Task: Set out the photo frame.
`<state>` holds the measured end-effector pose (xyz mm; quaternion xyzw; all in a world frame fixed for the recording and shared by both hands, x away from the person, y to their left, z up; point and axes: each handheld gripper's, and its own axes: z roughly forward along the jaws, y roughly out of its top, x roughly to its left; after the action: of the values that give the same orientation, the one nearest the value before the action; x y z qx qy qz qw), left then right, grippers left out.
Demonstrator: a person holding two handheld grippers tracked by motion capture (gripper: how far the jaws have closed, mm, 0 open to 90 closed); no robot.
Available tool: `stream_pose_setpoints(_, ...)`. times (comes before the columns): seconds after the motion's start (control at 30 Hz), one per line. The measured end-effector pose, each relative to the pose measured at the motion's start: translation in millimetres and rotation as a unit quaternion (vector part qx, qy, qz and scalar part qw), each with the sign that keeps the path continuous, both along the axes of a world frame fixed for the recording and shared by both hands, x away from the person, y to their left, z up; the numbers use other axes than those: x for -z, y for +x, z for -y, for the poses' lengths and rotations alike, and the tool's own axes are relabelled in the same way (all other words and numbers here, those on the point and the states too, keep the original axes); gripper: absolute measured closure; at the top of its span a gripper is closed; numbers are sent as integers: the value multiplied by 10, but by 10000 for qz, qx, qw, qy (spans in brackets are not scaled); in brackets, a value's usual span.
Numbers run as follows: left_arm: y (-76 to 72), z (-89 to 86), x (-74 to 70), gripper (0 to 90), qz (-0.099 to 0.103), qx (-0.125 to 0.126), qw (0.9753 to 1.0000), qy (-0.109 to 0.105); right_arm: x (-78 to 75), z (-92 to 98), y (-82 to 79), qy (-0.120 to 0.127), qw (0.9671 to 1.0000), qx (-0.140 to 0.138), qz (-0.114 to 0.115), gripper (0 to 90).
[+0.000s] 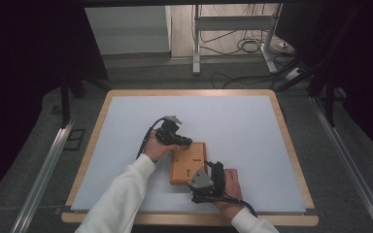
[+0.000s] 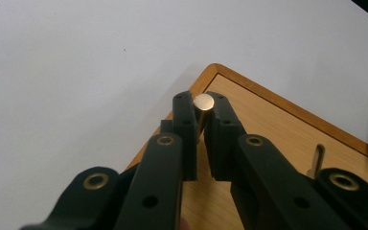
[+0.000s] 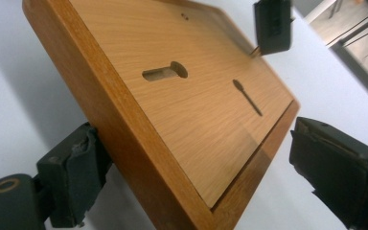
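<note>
Over the board's (image 1: 188,162) far corner, left gripper (image 2: 202,112) pinches a pin (image 2: 203,102); right gripper (image 3: 196,177), wide, straddles the near end — lower the pin squarely.

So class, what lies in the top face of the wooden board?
The wooden board has two keyhole-shaped recesses cut into its top face, both empty. The left tool holds a metal pin over its far corner; the surface beneath those jaws is covered.
</note>
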<state>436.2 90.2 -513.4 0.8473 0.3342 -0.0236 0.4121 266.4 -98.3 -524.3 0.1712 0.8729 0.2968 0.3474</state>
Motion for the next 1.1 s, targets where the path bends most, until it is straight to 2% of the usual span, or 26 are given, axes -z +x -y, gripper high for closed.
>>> stream_pose_setpoints(0.17,-21,29,-12,843,177,-41,9998,105,-69,-18,-21,-73,9995,-179,258,211)
stream_pose_setpoints(0.37,-7,29,-4,840,171,-165,9997,111,-195,-62,24,-191,9989,-350,240,322)
stream_pose_setpoints(0.47,0,29,0,834,174,-182,9996,120,-236,-58,36,-155,9989,-396,177,390)
stream_pose_setpoints(0.6,-3,38,-4,822,191,-200,9995,171,-270,-24,53,-109,9990,-377,197,406)
stream_pose_setpoints(0.7,-8,35,-2,808,218,-269,9993,128,-297,-5,61,-65,9991,-362,226,421)
stream_pose_setpoints(0.83,-47,-14,-38,704,378,-433,9983,86,-318,15,72,-35,9991,-362,202,427)
stream_pose_setpoints(0.9,-81,-78,-92,599,508,-578,9970,52,-315,23,76,-38,9991,-378,194,427)
stream_pose_setpoints(0.93,-103,-118,-120,512,552,-641,9964,-8,-315,26,79,-44,9991,-376,189,427)
stream_pose_setpoints(0.97,-133,-159,-149,512,598,-702,9957,-53,-315,26,79,-44,9991,-376,189,427)
stream_pose_setpoints(1.0,-170,-203,-175,455,658,-756,9949,-79,-320,30,79,-49,9991,-364,189,430)
stream_pose_setpoints(1.1,-306,-354,-221,423,791,-888,9929,-92,-326,34,81,-33,9992,-351,199,433)
